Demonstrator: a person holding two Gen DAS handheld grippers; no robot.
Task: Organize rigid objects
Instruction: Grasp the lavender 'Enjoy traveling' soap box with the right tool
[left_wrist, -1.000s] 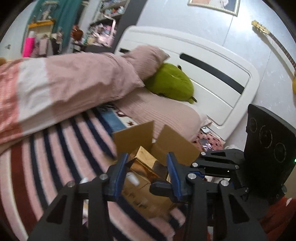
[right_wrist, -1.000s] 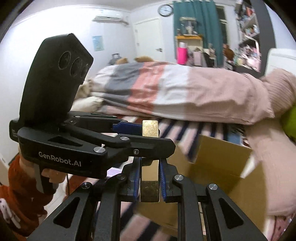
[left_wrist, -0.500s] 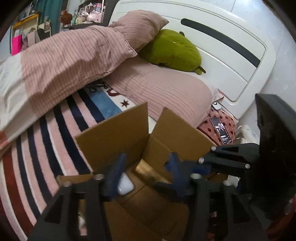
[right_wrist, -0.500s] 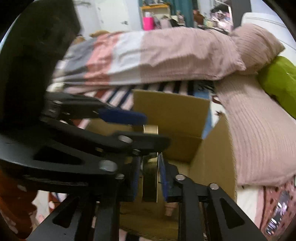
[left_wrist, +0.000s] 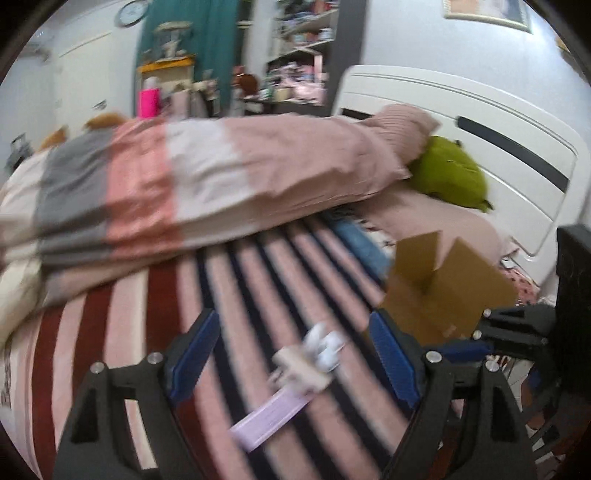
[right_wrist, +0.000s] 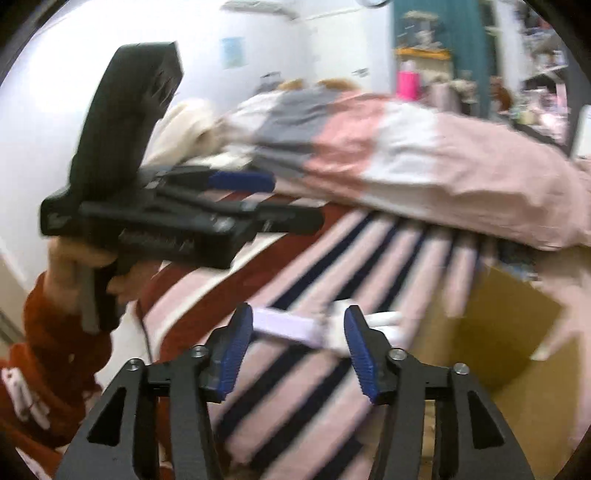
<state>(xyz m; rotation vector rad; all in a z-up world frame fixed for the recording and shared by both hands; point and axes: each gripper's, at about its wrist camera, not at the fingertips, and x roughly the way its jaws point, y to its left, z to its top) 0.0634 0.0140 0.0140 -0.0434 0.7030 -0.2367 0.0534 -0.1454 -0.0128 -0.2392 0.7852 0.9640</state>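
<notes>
A brown cardboard box (left_wrist: 447, 291) stands open on the striped bedspread, at the right in both views (right_wrist: 509, 332). A flat lilac item (left_wrist: 269, 419) and small white objects (left_wrist: 321, 347) lie on the stripes left of the box; they also show in the right wrist view, lilac item (right_wrist: 284, 326). My left gripper (left_wrist: 295, 358) is open and empty above them. My right gripper (right_wrist: 299, 343) is open and empty, just before the lilac item. The left gripper also shows in the right wrist view (right_wrist: 258, 203). The frames are blurred.
A folded pink, white and grey duvet (left_wrist: 207, 184) lies across the bed behind. A green plush (left_wrist: 450, 177) and pink pillows sit by the white headboard (left_wrist: 480, 122). Shelves and a teal curtain stand at the back.
The gold box that my right gripper held is no longer in it; both grippers have opened and pulled back from the cardboard box toward the left, over the striped bedspread.
</notes>
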